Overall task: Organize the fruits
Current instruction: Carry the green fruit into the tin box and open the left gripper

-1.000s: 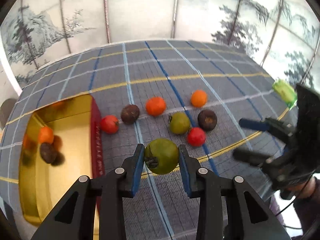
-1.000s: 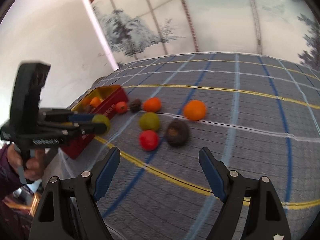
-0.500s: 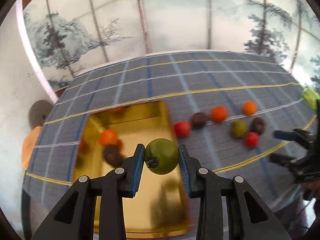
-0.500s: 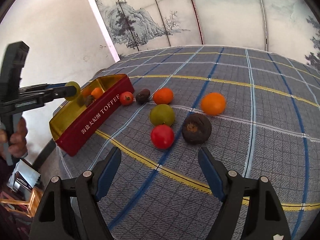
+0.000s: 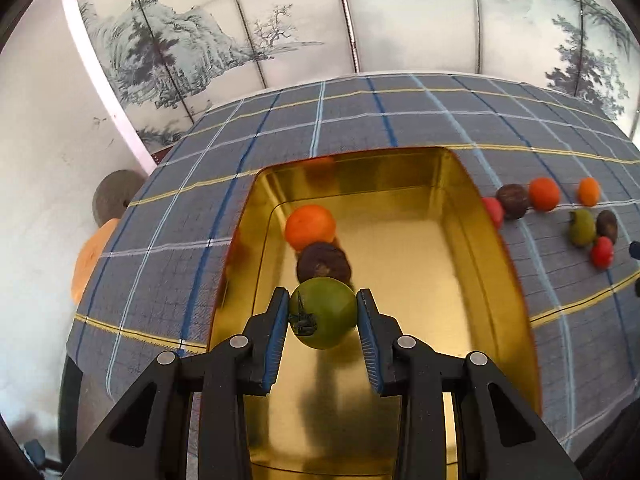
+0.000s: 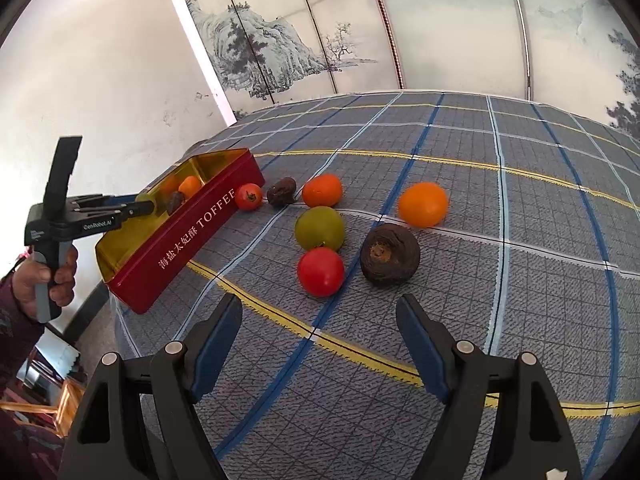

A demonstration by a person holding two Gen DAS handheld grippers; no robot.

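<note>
Over the gold-lined tin my left gripper clenches a green fruit, its blue pads pressed on both sides and the dark stem facing the left pad. I see the fruit above the tin's floor, but I cannot tell how high it hangs. Just beyond it lie a dark brown fruit and an orange fruit, touching one another inside the tin; the green one covers the brown one's near edge. Faint orange smears on the tin's far and left walls look like reflections, though I cannot be sure.

In the right wrist view the tin shows its red side with "TOFFEE" lettering, and the left gripper reaches over its near end, held by a hand whose sleeve runs off the frame. The green fruit there is only a sliver behind the fingers.

My right gripper hangs with its jaws spread and nothing between them, over the checked cloth. Ahead of it sit a red fruit, a second green fruit, a brown fruit and an orange. Farther off lie another orange one, a small dark one and a small red one against the tin's wall.
</note>
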